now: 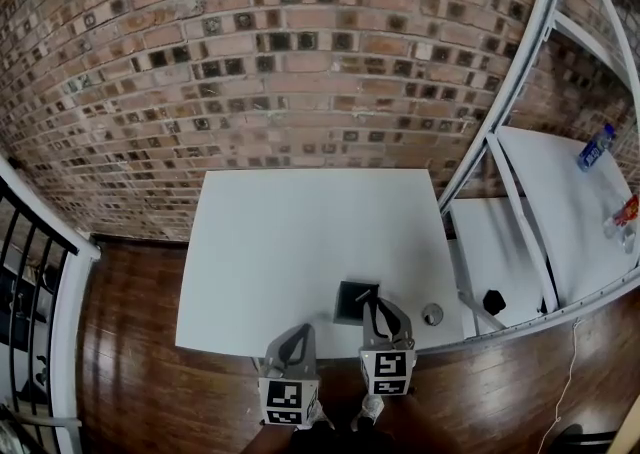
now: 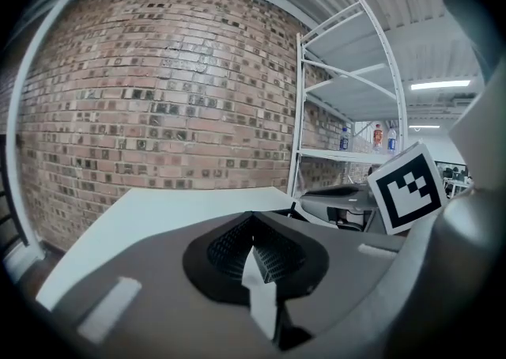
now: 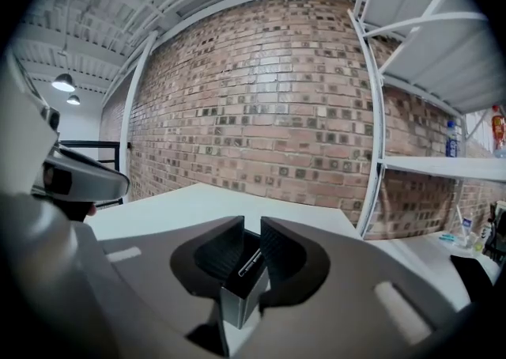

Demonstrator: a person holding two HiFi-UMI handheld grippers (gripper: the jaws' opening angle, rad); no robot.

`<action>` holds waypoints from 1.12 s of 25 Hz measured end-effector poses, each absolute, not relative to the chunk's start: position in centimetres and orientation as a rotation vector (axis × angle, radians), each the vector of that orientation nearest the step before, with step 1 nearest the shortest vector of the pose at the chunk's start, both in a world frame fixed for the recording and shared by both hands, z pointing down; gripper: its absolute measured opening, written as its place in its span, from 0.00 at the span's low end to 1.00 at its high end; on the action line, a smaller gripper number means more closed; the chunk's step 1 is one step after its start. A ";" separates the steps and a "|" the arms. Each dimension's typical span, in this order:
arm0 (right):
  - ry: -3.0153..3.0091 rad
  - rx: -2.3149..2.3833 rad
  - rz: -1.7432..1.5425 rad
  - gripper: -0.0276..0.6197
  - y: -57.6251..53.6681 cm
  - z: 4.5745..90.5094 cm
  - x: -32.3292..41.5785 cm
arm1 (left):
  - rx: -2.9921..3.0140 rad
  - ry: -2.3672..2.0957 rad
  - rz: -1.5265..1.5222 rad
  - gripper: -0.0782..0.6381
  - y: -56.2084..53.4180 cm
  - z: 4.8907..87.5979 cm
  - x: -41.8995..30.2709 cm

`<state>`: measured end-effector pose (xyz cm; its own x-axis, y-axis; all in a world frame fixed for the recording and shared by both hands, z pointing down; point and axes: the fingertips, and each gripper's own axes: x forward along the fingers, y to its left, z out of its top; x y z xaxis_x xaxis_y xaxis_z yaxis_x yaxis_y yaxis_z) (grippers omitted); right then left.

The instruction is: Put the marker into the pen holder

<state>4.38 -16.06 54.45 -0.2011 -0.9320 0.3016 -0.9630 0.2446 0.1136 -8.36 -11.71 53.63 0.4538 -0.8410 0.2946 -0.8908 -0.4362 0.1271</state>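
A brick wall [image 1: 300, 52] fills the background above a wooden floor [image 1: 130, 382], with a white metal shelf unit [image 1: 520, 92] standing to the right. A white table [image 1: 300, 242] sits against the wall. The left gripper [image 1: 296, 335] hangs at the table's near edge, its jaws pressed together on nothing. The right gripper [image 1: 382, 310] reaches over the near part of the table, its jaws parted by a narrow gap, with the tips just above the dark square pen holder [image 1: 352, 304]. The black marker [image 3: 250, 262] lies slanted inside the pen holder, seen through that gap in the right gripper view. A small round silver object [image 1: 432, 315] rests on the table just right of the right gripper.
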 end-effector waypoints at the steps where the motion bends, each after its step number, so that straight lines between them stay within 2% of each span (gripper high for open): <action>1: -2.214 1.764 0.135 0.14 -15.7 54.1 4.6 | 2.442 -1.492 0.273 0.13 -11.7 53.7 -8.2; 4: -2.224 1.784 0.112 0.09 -14.7 52.9 4.7 | 2.462 -1.502 0.268 0.13 -11.9 53.2 -8.0; 12: -2.275 1.762 0.031 0.05 -13.8 50.0 5.1 | 2.447 -1.522 0.198 0.13 -12.1 51.7 -7.2; 28: -2.370 1.712 -0.019 0.05 -11.2 47.0 5.2 | 2.468 -1.595 0.141 0.13 -10.5 48.5 -4.8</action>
